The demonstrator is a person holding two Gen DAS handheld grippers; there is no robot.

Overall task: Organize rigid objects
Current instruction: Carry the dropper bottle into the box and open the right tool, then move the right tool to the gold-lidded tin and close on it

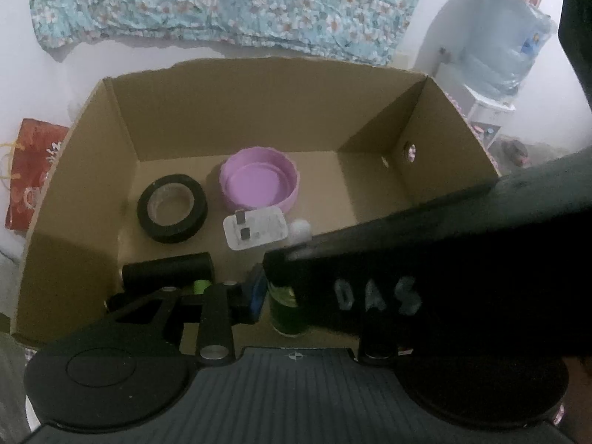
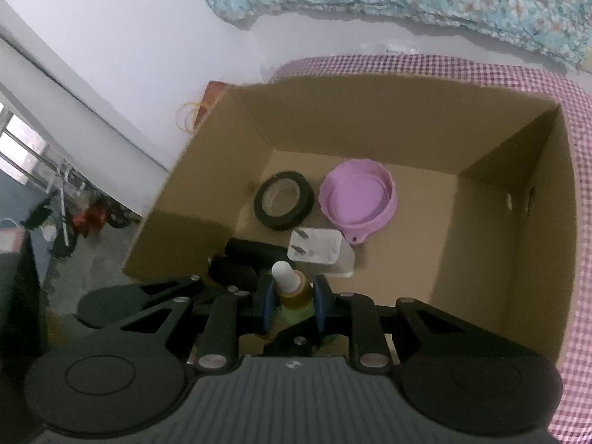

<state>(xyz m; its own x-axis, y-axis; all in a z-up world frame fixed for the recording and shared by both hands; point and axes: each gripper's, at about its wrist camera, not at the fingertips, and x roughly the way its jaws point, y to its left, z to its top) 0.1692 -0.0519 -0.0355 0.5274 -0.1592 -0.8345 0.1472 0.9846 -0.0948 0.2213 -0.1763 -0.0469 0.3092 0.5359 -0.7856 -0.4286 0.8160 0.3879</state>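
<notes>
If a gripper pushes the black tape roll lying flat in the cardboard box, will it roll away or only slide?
The black tape roll lies flat on its side on the cardboard box floor, so it would probably slide, not roll. Its ring shape looks stiff. Lifted onto its edge, it would likely roll.

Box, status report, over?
Right claw shut on dropper bottle, over the box. Left claw's grip unclear. Tape roll, purple bowl, plug inside.
</notes>
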